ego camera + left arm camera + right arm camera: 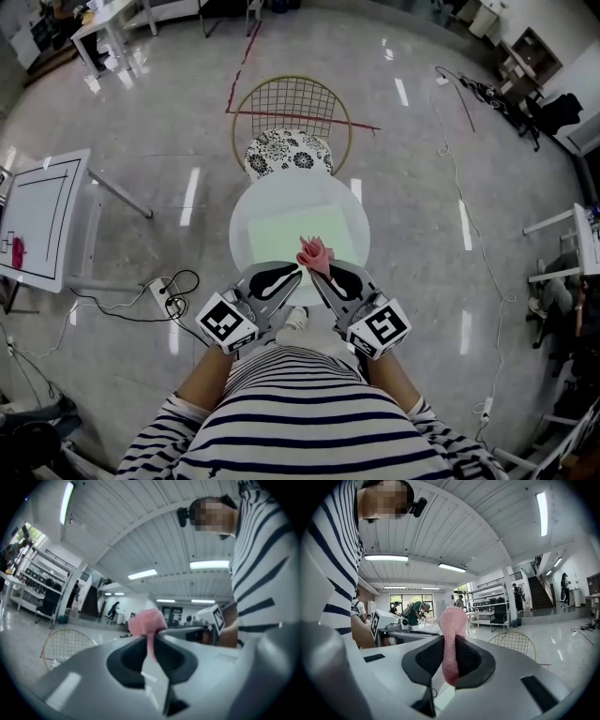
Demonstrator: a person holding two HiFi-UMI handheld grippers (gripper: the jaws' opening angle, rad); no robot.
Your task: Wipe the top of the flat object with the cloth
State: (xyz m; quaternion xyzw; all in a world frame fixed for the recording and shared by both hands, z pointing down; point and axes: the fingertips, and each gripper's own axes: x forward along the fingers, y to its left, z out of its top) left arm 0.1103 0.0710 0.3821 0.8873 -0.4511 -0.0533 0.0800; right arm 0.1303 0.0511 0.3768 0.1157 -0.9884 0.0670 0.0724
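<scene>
- A round white table (242, 211) stands on a glossy grey floor, straight ahead of a person in a navy-and-white striped shirt (300, 412).
- Just behind the table is a gold wire chair (291, 98) with a black-and-white floral cushion (286, 150) on its seat.
- Thin red tape lines (309, 118) cross the floor under and beside the chair.
- To the left, well apart from the round table, is a white rectangular table (42, 220) with black lines on its top. A small pink item lies near its edge, too small to identify.
- A white power strip (161, 292) with looping black cables lies on the floor between the two tables.
- The bodies of both grippers cover the table's near edge.
- A pale green flat square board (281, 234) lies in the middle of the round table, its surface plain and smooth.
- A pink knitted cloth (315, 251) is bunched into a small upright tuft over the board's near edge. It cannot be told whether it touches the board.
- The left gripper (298, 269) is clenched on a thin strip of the cloth (147, 623), which bulges out past its tips.
- The right gripper (315, 274) is clenched on a thicker fold of the cloth (452, 639), which stands up between its pads (468, 656).
- The two gripper tips meet at the cloth, angled towards each other.
</scene>
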